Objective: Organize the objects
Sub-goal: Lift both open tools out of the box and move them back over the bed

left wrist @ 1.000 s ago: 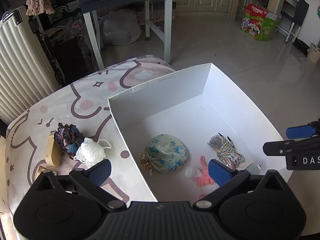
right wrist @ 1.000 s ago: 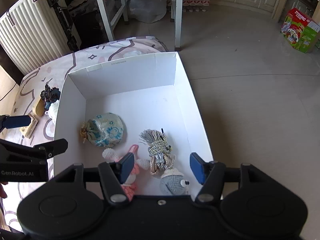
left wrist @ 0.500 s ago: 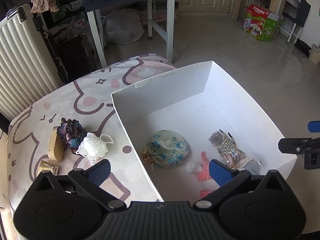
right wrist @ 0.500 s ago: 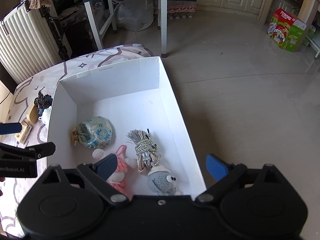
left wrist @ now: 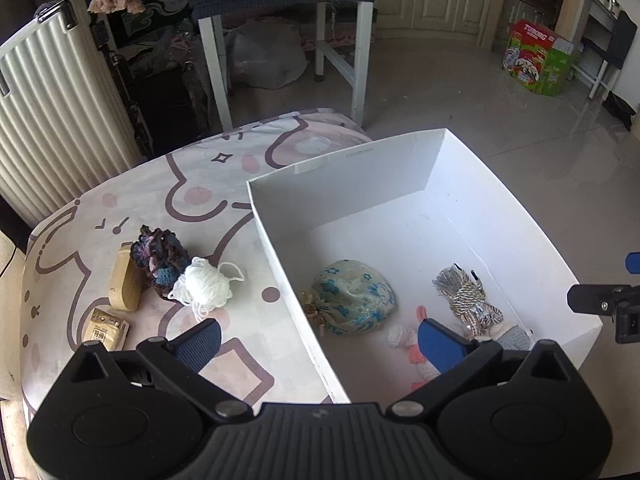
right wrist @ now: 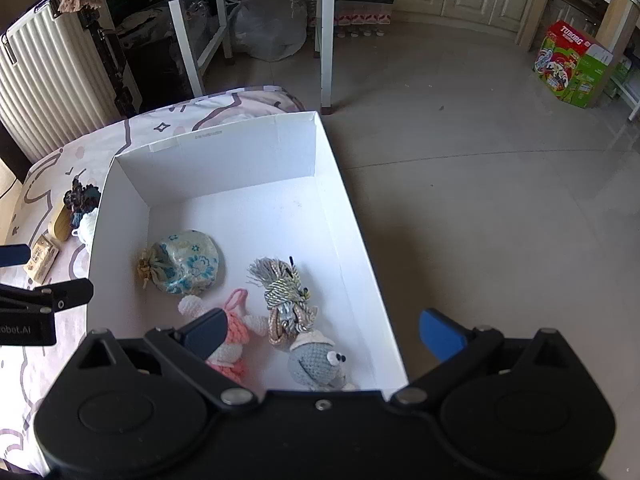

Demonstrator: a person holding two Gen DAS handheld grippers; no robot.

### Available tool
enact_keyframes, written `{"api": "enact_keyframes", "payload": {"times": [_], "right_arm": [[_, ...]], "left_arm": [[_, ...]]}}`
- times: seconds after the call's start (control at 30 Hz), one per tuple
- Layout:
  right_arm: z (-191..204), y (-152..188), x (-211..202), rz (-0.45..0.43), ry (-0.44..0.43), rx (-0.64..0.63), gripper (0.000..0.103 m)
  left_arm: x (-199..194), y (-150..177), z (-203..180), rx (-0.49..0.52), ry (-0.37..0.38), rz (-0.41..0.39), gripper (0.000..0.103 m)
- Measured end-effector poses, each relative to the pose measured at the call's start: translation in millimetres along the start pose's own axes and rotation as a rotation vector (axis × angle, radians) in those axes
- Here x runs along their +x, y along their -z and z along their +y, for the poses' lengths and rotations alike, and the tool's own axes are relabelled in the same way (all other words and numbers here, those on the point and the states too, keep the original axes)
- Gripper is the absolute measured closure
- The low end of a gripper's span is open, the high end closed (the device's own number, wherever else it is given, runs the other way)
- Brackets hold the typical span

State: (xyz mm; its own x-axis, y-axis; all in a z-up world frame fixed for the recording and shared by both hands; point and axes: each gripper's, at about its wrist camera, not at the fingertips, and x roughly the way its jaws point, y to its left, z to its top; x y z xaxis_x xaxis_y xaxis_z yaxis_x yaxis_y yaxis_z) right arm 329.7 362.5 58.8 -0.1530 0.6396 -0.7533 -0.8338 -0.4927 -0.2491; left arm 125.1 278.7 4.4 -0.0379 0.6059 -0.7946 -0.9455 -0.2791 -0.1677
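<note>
While both tools hang wide and empty, the white yarn ball (left wrist: 206, 288) sits at 10 o'clock from my left tool (left wrist: 316, 338), outside the box (left wrist: 276, 236). I'd drop straight down and pinch its core, not the loose strand.

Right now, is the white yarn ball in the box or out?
Out. The yarn ball lies on the tablecloth, left of the box wall, touching dark crochet.
</note>
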Motion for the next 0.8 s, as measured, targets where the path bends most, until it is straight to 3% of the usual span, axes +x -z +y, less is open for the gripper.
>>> {"api": "enact_keyframes", "payload": {"times": [0.8], "right_arm": [[123.9, -36.5, -3.8, -0.071, -0.144, -0.161, 0.0]], "left_arm": [[-47.4, 22.5, 120.5, -0.222, -0.149, -0.057, 0.0]]}}
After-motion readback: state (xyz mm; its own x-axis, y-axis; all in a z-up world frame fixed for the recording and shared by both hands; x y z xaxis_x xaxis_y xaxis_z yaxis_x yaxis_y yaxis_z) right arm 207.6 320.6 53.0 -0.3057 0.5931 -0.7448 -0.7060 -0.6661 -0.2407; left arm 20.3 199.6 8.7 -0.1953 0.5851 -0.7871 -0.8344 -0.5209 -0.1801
